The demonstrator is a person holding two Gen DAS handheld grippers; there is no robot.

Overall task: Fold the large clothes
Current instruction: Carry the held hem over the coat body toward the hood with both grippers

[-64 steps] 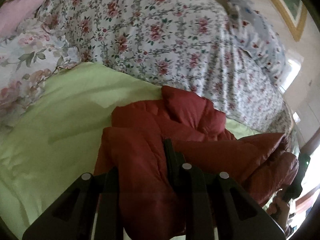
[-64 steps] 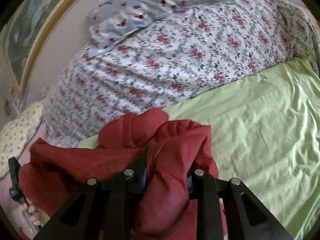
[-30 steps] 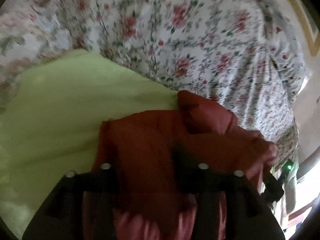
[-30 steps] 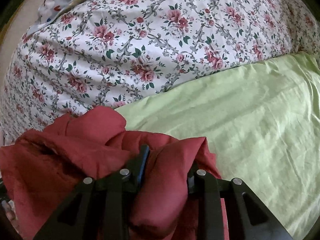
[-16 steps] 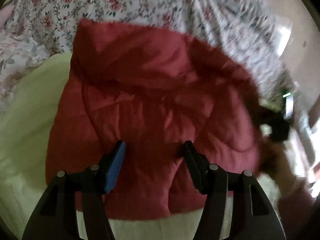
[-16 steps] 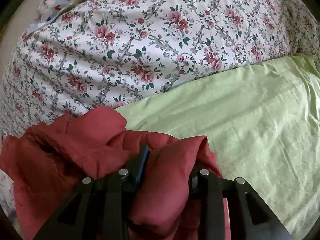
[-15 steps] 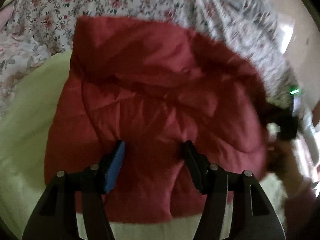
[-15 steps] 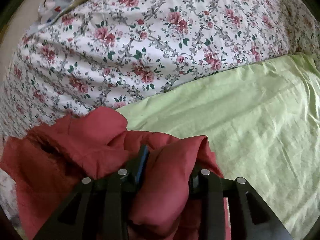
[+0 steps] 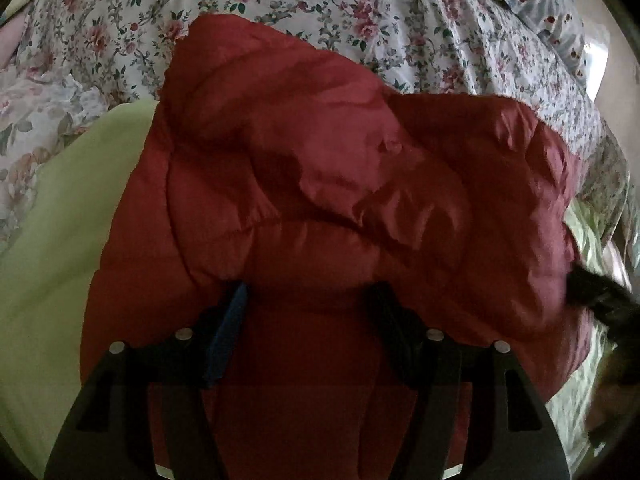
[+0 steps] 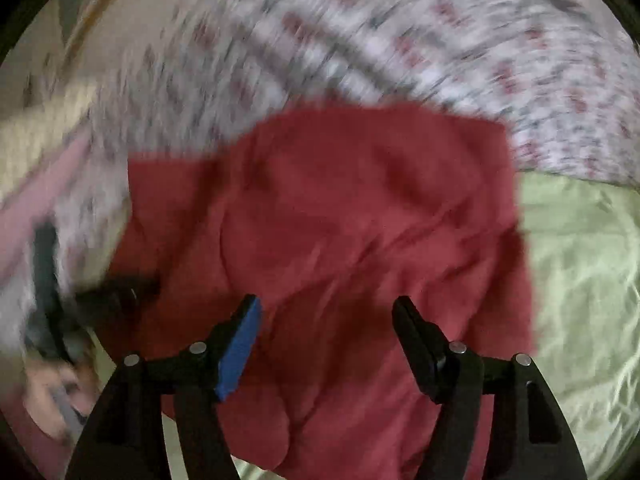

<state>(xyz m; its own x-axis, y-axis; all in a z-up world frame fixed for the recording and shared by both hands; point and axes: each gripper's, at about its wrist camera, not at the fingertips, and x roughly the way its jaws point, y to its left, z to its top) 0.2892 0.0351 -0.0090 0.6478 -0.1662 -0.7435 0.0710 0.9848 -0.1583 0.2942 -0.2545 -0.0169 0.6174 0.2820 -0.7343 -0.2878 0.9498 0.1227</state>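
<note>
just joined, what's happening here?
A person with a gripper in each hand is folding a red puffer jacket on a bed with a green sheet and a floral duvet. The jacket lies bunched on the sheet. Both grippers have just been opening: the right gripper stands open and clear above the jacket in a blurred right wrist view, and the left gripper is open with the padded fabric bulging between its fingers, no longer pinched.

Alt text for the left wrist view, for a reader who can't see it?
A puffy red jacket fills the frame, lying on a light green sheet. The left tool sits open against the jacket. A floral quilt lies behind.
</note>
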